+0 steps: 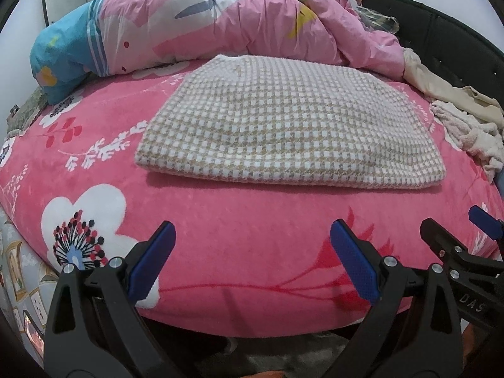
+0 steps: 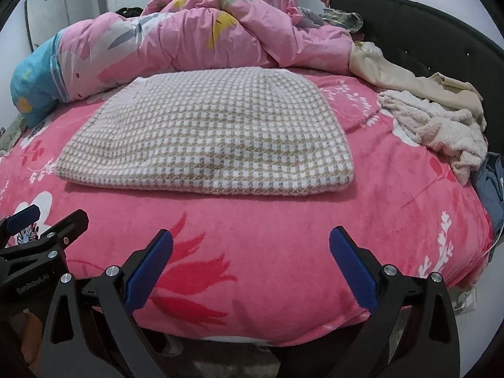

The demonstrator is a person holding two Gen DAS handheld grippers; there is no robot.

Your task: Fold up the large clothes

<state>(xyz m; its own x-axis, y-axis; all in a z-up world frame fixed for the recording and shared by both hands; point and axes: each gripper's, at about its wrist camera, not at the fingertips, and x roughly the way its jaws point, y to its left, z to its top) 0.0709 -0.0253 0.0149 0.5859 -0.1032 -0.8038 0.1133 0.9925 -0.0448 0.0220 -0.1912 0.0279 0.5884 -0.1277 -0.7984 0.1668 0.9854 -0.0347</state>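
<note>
While the bed [image 1: 220, 236] fills most of both views under its pink flowered cover, a rumpled pink quilt [image 1: 252, 22] is heaped along the far side against the dark headboard [image 2: 425, 31]. The garment [image 1: 283, 119], a thick piece in a beige and white check, lies in the middle of the bed, just in front of the quilt. It is already a flat, roughly square packet with a rounded doubled edge facing the near side, so I judge the fold to be done or close to it.

Off to the right, near the headboard and apart from the checked piece, sits a loose pile of cream clothes [image 2: 441, 126], which may be next in line.

Both tools hang over the near edge of the bed, well short of the garment. The left gripper [image 1: 252, 261] has its jaws spread wide with nothing between them, and the right gripper [image 2: 250, 264] is the same, parted and empty. They sit side by side, each showing at the edge of the other's view.

If one more fold is wanted, it would go best with the two near corners taken together, one per tool. Each should bite through all layers of the thick edge, then lift evenly and lay it straight onto the far edge so the stack does not skew. If not, pressing the top flat and leaving it square looks enough.
</note>
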